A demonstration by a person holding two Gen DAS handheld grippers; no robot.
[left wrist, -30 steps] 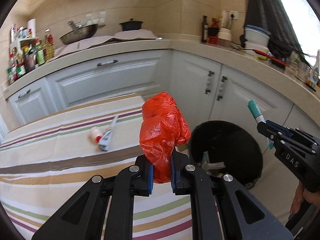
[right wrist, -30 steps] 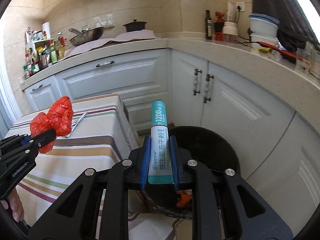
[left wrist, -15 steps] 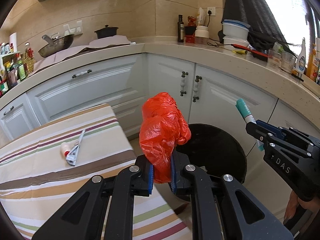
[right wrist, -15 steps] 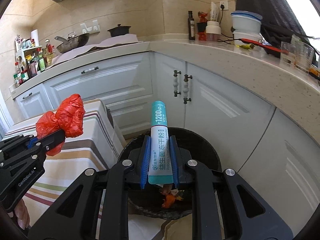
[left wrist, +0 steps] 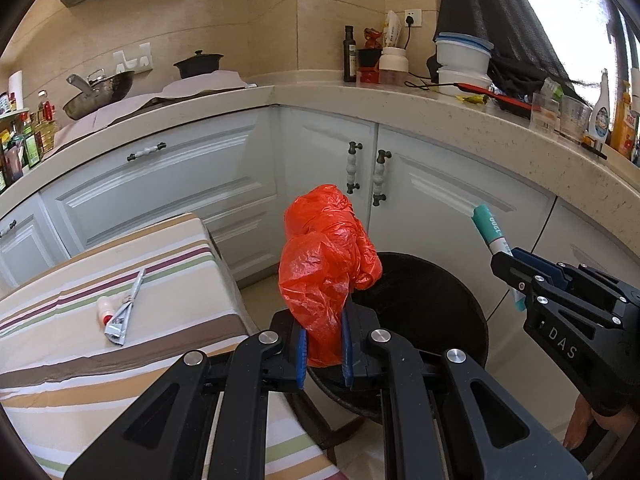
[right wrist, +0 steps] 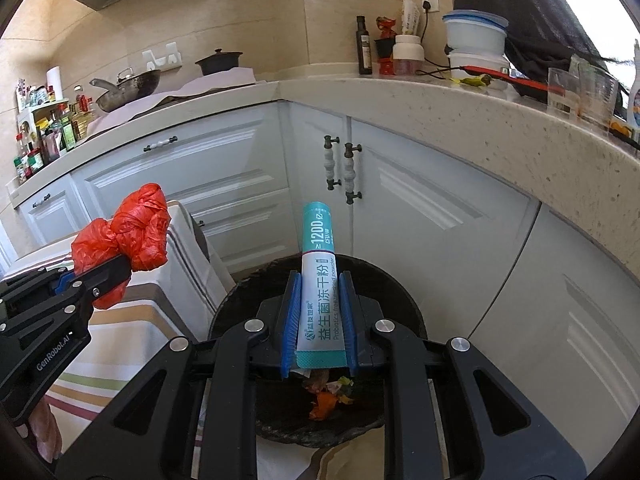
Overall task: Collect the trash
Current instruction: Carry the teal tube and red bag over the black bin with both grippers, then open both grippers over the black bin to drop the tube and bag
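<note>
We see a teal packet (right wrist: 318, 280) marked "1200" pinched in our right hand-held gripper (right wrist: 318, 312), red bag (left wrist: 324, 276) squeezed in our left hand-held gripper (left wrist: 323, 348), black bin (right wrist: 392, 300) below, striped bench (left wrist: 60, 344), white kitchen cupboards (left wrist: 160, 184)

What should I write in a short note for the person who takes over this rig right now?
Left gripper: jaws shut on the crumpled red plastic bag, held at the near rim of the black bin.
Right gripper: jaws shut on the teal and white sachet, held above the bin opening.
Done: both pieces are picked up; some scraps already lie in the bin.
Left: drop both into the bin, then fetch the flattened tube and the small cap beside it from the striped tablecloth.
</note>
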